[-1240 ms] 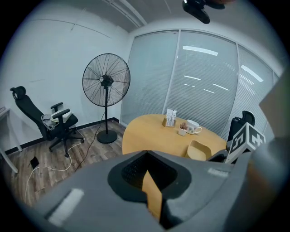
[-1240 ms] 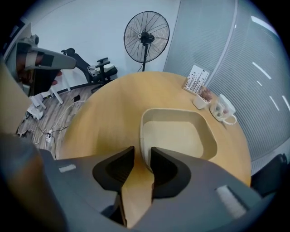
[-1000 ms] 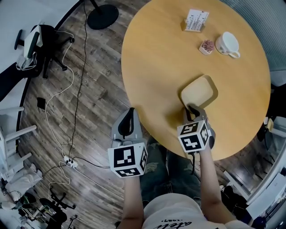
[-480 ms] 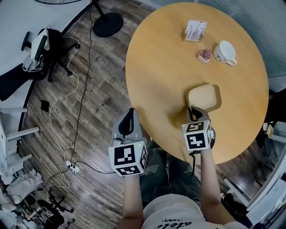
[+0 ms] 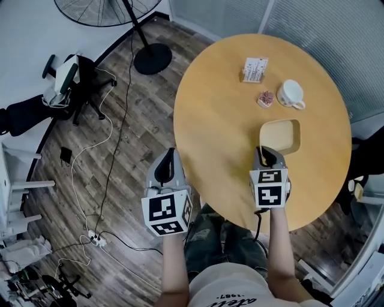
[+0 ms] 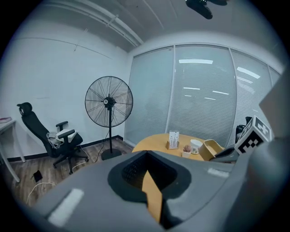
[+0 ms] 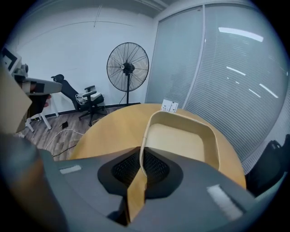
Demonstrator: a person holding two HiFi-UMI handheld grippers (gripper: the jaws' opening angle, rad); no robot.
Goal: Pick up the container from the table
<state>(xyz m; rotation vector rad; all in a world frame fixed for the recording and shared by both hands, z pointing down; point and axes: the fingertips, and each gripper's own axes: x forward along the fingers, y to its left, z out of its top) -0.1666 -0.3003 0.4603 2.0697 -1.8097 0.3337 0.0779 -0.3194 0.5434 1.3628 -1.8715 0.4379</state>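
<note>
A shallow cream container with rounded corners is held above the round wooden table, near its front right part. My right gripper is shut on the container's near rim. In the right gripper view the container tilts up in front of the jaws, its thin wall pinched between them. My left gripper hangs off the table's left edge over the floor, shut and holding nothing. The left gripper view shows its jaws closed, with the container far right.
A white cup, a small pink-topped pot and a card stand sit at the table's far side. A standing fan, an office chair and floor cables are to the left. Glass blinds run behind the table.
The right gripper has lifted the container off the table and tilted it up. The head view has pulled back, so the table looks smaller. The left gripper has barely moved.
</note>
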